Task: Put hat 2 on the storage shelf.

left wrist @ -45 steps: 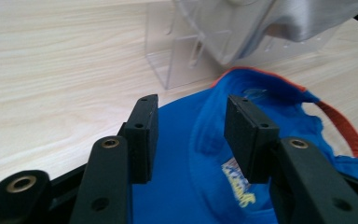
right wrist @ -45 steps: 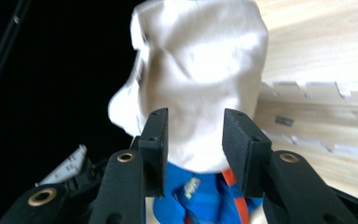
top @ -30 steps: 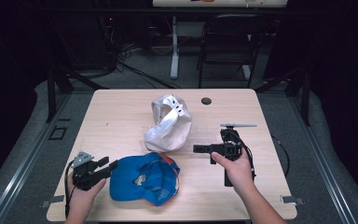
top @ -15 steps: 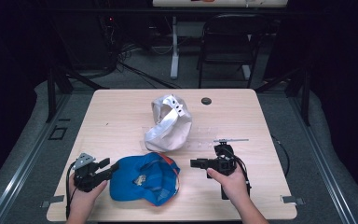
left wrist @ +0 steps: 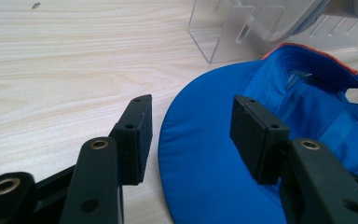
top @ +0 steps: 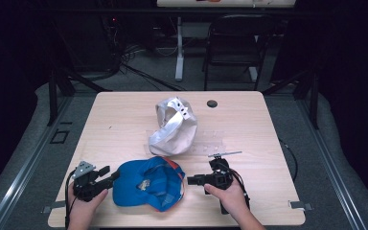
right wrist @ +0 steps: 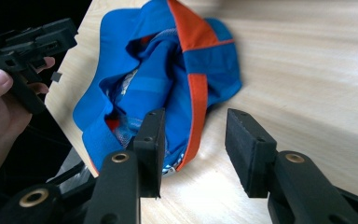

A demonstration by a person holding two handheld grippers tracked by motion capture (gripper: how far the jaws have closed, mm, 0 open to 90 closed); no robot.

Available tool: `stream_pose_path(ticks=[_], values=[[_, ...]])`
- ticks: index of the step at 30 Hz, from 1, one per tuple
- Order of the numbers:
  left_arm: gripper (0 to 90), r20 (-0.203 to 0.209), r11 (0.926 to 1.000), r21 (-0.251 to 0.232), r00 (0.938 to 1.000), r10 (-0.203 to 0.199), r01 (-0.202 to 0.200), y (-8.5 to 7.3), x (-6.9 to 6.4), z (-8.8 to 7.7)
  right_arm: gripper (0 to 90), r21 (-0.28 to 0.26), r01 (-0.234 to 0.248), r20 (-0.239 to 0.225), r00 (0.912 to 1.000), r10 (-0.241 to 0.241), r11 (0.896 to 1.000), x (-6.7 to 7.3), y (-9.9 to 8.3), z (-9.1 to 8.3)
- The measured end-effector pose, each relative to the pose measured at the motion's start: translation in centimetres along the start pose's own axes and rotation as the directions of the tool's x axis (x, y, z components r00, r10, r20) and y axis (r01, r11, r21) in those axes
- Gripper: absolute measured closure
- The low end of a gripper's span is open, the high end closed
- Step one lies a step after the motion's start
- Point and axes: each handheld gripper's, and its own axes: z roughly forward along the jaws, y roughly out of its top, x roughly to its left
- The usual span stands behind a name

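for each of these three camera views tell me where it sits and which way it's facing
High view: above the near table edge, looking forward and down; both hands, left gripper and right gripper flank the blue cap.
Left gripper view: rides that gripper, looking along its open jaws at the cap's brim.
Right gripper view: looks along open jaws at the cap's orange-trimmed back; the left hand shows.
All share the cap.

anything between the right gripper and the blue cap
Nothing visible. The right gripper sits just beside the blue cap with bare table between them, jaws open toward its orange-edged rim. The white cap lies farther back, out of the path.
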Motion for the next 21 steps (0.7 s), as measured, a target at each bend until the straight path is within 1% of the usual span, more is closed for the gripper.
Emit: stream_pose_path(ticks=[1, 2, 4, 5, 6, 7, 8, 9, 10, 11, 12, 13, 14, 17, 18, 19, 20, 21], values=[[49.5, 0.0, 1.0, 0.0, 1.0, 0.0, 0.0, 0.0, 0.0, 0.0, 58.3, 0.001, -0.002, -0.005, 1.0, 0.002, 1.0, -0.1, -0.2, 0.3], [49.5, -0.011, 1.0, 0.002, 0.9999, -0.001, 0.001, -0.2, 0.0, -0.1, 58.3, 0.011, -0.006, -0.006, 1.0, 0.006, 1.0, -0.2, -0.3, 0.5], [49.5, -0.013, 1.0, -0.003, 0.9999, -0.001, 0.001, -0.3, 0.0, -0.2, 58.3, 0.015, -0.012, -0.013, 0.9998, 0.012, 1.0, -0.4, -0.4, 0.8], [49.5, -0.016, 1.0, 0.006, 0.9999, 0.003, -0.003, -0.3, 0.1, -0.4, 58.3, 0.02, -0.016, -0.013, 0.9998, 0.016, 1.0, -0.5, -0.5, 1.1], [49.5, -0.02, 1.0, -0.002, 0.9998, 0.001, -0.001, -0.4, 0.1, -0.5, 58.3, 0.043, -0.015, -0.01, 0.9998, 0.016, 0.999, -0.7, -0.6, 1.6], [49.5, -0.024, 1.0, 0.004, 0.9997, 0.004, -0.004, -0.5, 0.1, -0.7, 58.3, 0.043, -0.015, -0.01, 0.9998, 0.016, 0.999, -0.7, -0.6, 1.6], [49.5, -0.028, 1.0, 0.001, 0.9996, 0.005, -0.005, -0.6, 0.2, -0.8, 58.3, 0.046, -0.012, -0.008, 0.9999, 0.012, 0.999, -0.8, -0.6, 1.8], [49.5, -0.031, 1.0, 0.001, 0.9995, 0.001, -0.001, -0.7, 0.2, -0.9, 58.4, 0.048, -0.022, -0.011, 0.9997, 0.023, 0.999, -0.9, -0.6, 2.0], [49.5, -0.037, 1.0, 0.005, 0.9993, -0.002, 0.002, -0.9, 0.4, -1.2, 58.4, 0.06, -0.025, -0.024, 0.9994, 0.027, 0.998, -1.1, -0.5, 2.5], [49.5, -0.037, 1.0, 0.005, 0.9993, -0.002, 0.002, -0.9, 0.4, -1.2, 58.4, 0.06, -0.025, -0.024, 0.9994, 0.027, 0.998, -1.1, -0.5, 2.5], [49.5, -0.044, 1.0, 0.004, 0.999, -0.003, 0.004, -1.0, 0.5, -1.4, 58.5, 0.067, -0.026, -0.023, 0.9994, 0.027, 0.997, -1.1, -0.4, 2.7], [49.5, -0.046, 1.0, -0.001, 0.9989, -0.008, 0.008, -1.1, 0.6, -1.5, 58.5, 0.071, -0.016, -0.019, 0.9997, 0.018, 0.997, -1.2, -0.4, 3.0], [49.5, -0.051, 0.9999, -0.002, 0.9987, -0.01, 0.01, -1.2, 0.6, -1.7, 58.5, 0.07, -0.016, -0.021, 0.9996, 0.017, 0.997, -1.2, -0.3, 3.2], [49.5, -0.067, 0.9998, -0.005, 0.9976, -0.02, 0.02, -1.5, 0.9, -2.3, 58.6, 0.089, -0.014, -0.024, 0.9996, 0.016, 0.996, -1.2, -0.1, 3.9], [49.5, -0.07, 0.9996, -0.013, 0.9972, -0.025, 0.024, -1.6, 1.0, -2.4, 58.6, 0.094, -0.019, -0.036, 0.9991, 0.022, 0.995, -1.2, -0.1, 4.2], [49.5, -0.076, 0.9996, -0.011, 0.9967, -0.028, 0.027, -1.7, 1.0, -2.6, 58.7, 0.1, -0.022, -0.036, 0.999, 0.026, 0.995, -1.2, 0.0, 4.3], [49.5, -0.082, 0.9994, -0.012, 0.9961, -0.032, 0.031, -1.8, 1.2, -2.8, 58.9, 0.111, -0.028, -0.056, 0.9978, 0.034, 0.993, -1.2, 0.0, 4.7], [49.5, -0.082, 0.9994, -0.012, 0.9961, -0.032, 0.031, -1.8, 1.2, -2.8, 58.9, 0.111, -0.028, -0.056, 0.9978, 0.034, 0.993, -1.2, 0.0, 4.7]])
